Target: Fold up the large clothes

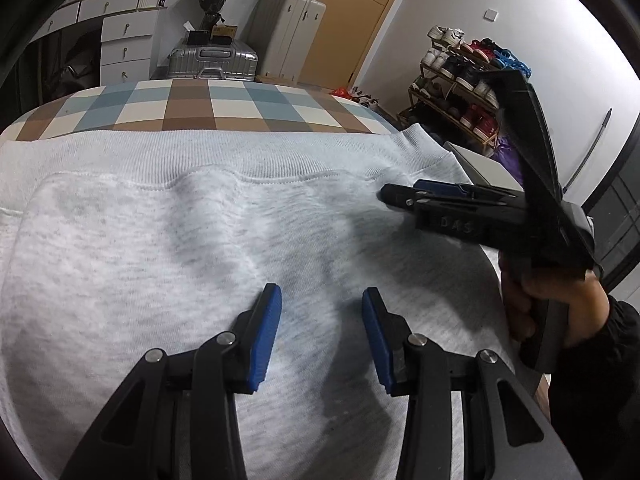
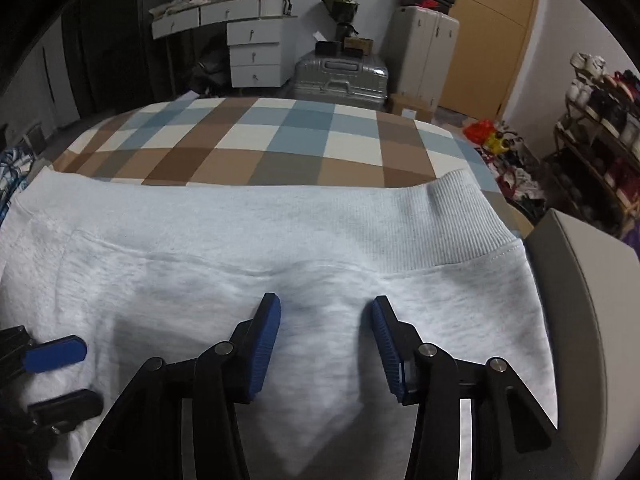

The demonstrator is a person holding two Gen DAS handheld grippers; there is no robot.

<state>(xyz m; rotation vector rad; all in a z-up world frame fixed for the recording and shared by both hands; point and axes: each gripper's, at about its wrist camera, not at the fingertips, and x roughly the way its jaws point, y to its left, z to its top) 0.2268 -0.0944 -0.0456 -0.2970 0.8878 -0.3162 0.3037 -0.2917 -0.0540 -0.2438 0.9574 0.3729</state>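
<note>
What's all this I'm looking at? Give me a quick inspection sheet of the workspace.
Surface: bed with checked cover.
Job's things: grey sweatshirt spread flat, ribbed hem at the far side.
Clutter: pale box beside the garment.
Grippers: left gripper and right gripper both over the fabric, fingers apart; no fold visibly pinched.
Cables: nothing seen.
Surroundings: silver suitcase, white drawers, shoe rack, wooden door.
</note>
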